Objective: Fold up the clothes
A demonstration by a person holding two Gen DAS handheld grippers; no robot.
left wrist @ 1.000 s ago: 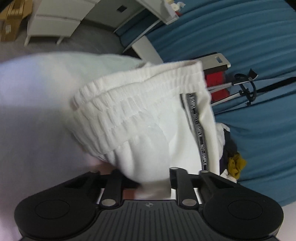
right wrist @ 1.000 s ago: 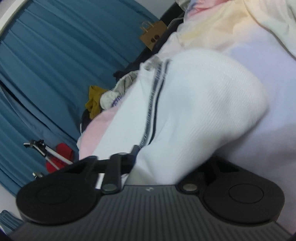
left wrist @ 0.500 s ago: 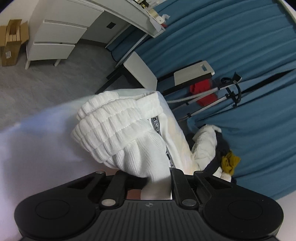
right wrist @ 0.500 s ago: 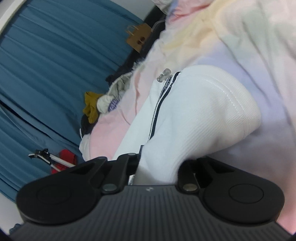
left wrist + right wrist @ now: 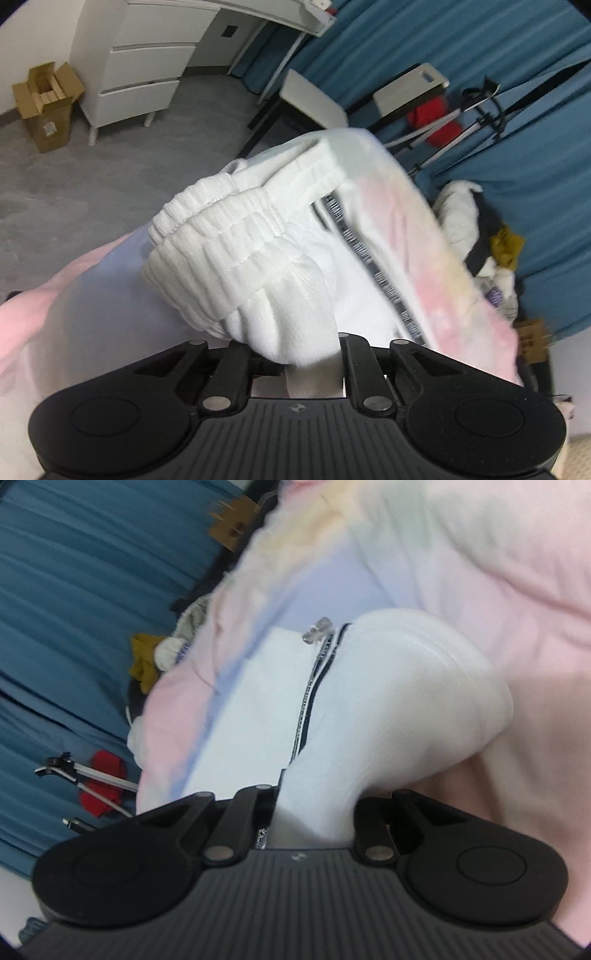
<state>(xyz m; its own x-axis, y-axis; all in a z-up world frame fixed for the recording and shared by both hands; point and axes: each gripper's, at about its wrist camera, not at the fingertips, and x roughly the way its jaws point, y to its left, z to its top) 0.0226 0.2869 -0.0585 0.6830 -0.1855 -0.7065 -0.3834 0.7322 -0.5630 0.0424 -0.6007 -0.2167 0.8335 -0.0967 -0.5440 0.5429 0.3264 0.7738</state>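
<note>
White pants (image 5: 258, 266) hide both hand-held grippers' fingertips

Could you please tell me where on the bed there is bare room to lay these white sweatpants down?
Bare pastel sheet lies right of the white sweatpants in the right wrist view, and left of their waistband in the left wrist view. Crowded: the clothes pile by the blue curtain.

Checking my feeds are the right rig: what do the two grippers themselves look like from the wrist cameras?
Both look alike: the left gripper and the right gripper each have a matt black ribbed body with a small round logo, two rounded side lobes bearing shallow discs, and black linkage bars on silver pivot pins. No cables, hands or sleeves show.
</note>
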